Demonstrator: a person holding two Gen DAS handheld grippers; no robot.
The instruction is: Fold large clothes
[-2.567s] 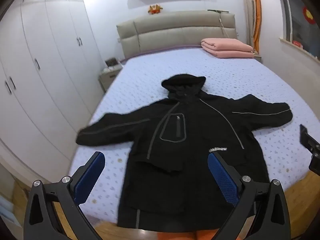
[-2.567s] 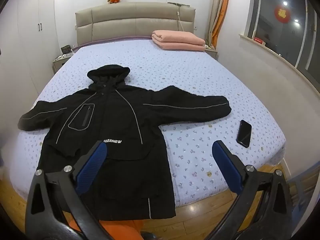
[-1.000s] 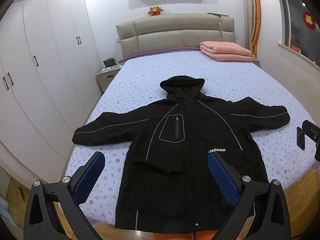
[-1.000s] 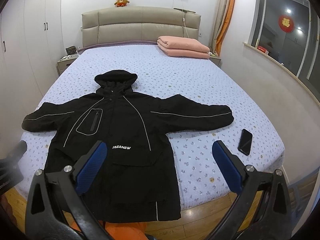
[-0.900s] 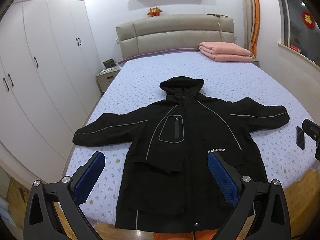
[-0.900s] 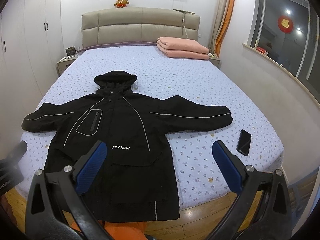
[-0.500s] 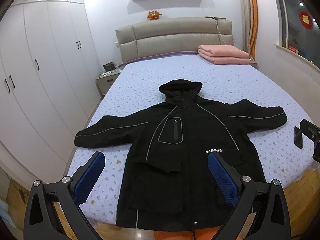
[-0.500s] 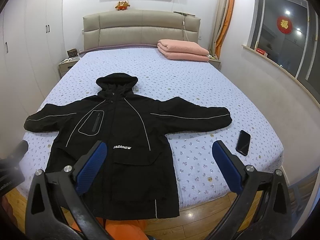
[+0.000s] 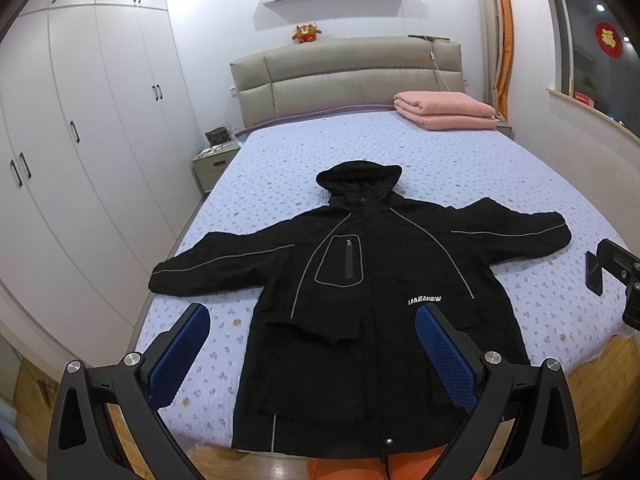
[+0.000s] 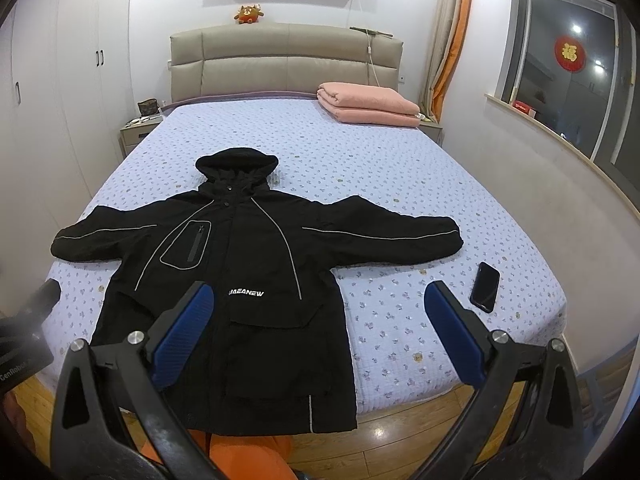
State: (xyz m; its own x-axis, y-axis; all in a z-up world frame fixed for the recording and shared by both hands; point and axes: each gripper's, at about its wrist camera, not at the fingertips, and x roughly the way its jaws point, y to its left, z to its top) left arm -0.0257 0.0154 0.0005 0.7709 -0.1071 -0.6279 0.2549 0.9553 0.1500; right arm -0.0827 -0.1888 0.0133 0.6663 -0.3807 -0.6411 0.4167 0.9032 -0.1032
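Observation:
A large black hooded jacket (image 9: 360,280) lies face up and spread flat on the lilac bed (image 9: 280,176), both sleeves out to the sides, hem hanging over the foot edge. It also shows in the right wrist view (image 10: 240,264). My left gripper (image 9: 312,320) is open and empty, held above the foot of the bed before the jacket's lower half. My right gripper (image 10: 320,300) is open and empty, held above the jacket's right hem side. Neither touches the cloth.
A black phone (image 10: 485,286) lies on the bed right of the jacket. A folded pink blanket (image 10: 366,103) sits by the headboard. White wardrobes (image 9: 80,160) stand left, a nightstand (image 9: 212,160) beside them, and a wall with a window (image 10: 560,80) right. The floor is wood.
Both grippers have risen and drawn back a little, so the jacket sits lower and smaller in view. The jacket has not moved. Both grippers stay open.

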